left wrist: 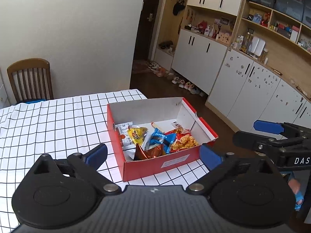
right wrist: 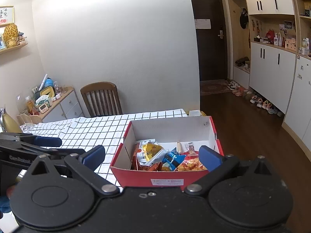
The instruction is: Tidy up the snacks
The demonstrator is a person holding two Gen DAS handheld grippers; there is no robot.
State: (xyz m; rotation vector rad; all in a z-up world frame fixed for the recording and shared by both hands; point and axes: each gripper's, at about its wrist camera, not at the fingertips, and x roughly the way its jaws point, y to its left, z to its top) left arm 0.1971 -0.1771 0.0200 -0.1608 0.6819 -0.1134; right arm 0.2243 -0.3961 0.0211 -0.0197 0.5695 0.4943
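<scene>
red box (left wrist: 155,165) at table corner (left wrist: 202,165), floor (right wrist: 252,136) beyond

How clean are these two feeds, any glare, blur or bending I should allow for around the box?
Left wrist view: sharp; the tablecloth is blown out white beside the box, with a pinkish cast along its left wall; cabinets curve strongly at the right edge. Right wrist view: also sharp; the wall corner bows, the snacks are evenly lit, and the tablecloth glares only at bottom left.

Each camera sits behind its own gripper, angled down, close over the table (left wrist: 48,120) edge; the left view faces the cabinets (left wrist: 243,89), the right the door (right wrist: 210,33); both share the red box (left wrist: 155,165) (right wrist: 165,180).
</scene>
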